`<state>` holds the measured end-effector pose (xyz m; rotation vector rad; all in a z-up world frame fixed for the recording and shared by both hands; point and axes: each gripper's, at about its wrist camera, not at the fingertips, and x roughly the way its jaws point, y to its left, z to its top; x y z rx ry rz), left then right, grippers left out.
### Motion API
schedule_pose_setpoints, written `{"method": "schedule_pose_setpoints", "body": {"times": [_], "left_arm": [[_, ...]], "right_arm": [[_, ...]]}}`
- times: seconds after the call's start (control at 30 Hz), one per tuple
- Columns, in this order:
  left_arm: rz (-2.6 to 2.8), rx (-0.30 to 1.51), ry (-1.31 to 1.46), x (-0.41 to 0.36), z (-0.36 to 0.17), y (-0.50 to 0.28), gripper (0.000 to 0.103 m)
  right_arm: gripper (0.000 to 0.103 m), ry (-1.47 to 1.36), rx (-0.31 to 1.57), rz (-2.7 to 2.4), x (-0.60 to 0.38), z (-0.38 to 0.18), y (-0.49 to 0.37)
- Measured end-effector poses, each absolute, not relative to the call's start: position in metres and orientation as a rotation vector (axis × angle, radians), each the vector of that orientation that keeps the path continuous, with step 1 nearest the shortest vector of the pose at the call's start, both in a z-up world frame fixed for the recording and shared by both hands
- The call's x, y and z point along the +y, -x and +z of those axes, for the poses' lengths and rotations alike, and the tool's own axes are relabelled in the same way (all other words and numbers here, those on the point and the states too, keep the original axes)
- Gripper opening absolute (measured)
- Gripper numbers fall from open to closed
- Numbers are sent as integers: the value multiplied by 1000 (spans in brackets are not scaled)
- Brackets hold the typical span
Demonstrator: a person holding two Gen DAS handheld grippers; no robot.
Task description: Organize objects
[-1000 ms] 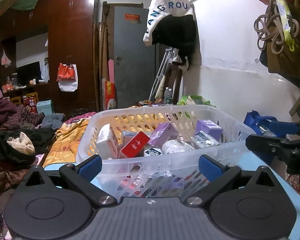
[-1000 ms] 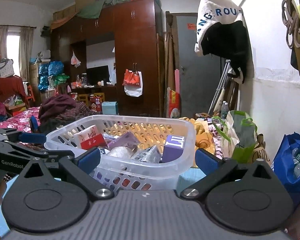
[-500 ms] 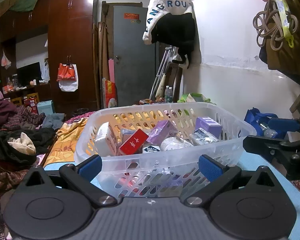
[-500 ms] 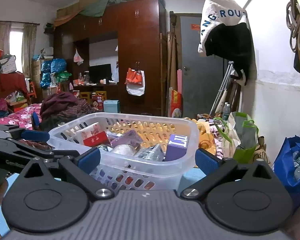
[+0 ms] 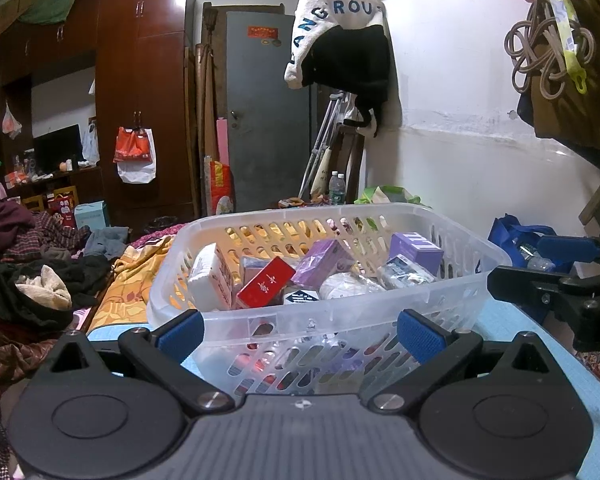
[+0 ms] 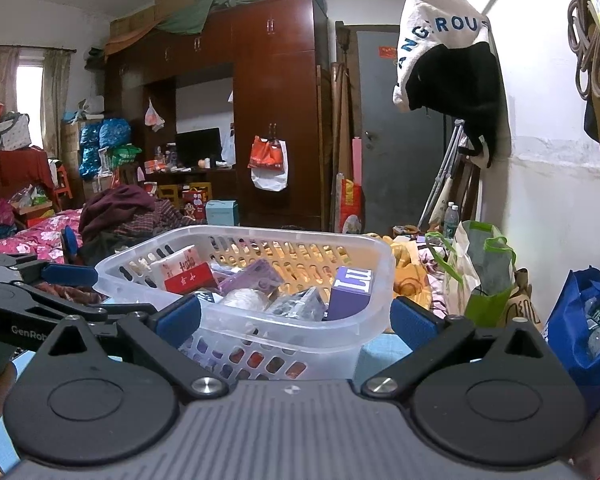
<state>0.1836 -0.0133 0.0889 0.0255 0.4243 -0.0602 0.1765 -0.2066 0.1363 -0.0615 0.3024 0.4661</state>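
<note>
A clear plastic basket (image 5: 384, 216) stands on a light blue surface (image 5: 512, 320). It holds a red box (image 5: 266, 286), a white box (image 5: 208, 276), two purple boxes (image 5: 322, 256) (image 5: 416, 246) and wrapped packets (image 5: 404, 274). My left gripper (image 5: 300, 334) is open, its blue pads spread wide at the basket's near wall. My right gripper (image 6: 296, 320) is open too, facing the basket (image 6: 260, 234) from the other side, and shows at the right edge of the left wrist view (image 5: 560, 284). The left gripper (image 6: 40, 280) shows at the left of the right wrist view.
A bed piled with clothes (image 5: 40, 272) lies to the left. A white wall (image 5: 460, 152) with hanging bags (image 5: 572, 60) runs along the right. A blue bag (image 6: 584, 320) and a green-handled bag (image 6: 480, 280) stand by the wall. A wardrobe (image 6: 276, 120) stands at the back.
Both views have shifted only slightly, and the basket sits a little nearer in the right wrist view. Both grippers have stayed open and the basket's contents have not moved.
</note>
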Motion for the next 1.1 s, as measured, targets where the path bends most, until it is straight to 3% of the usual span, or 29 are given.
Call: {"method": "schedule_pose_setpoints", "body": {"times": [1.1], "left_arm": [[-66, 419, -4, -11, 90, -181, 103]], "right_arm": [[103, 53, 320, 463, -211, 131, -180]]}}
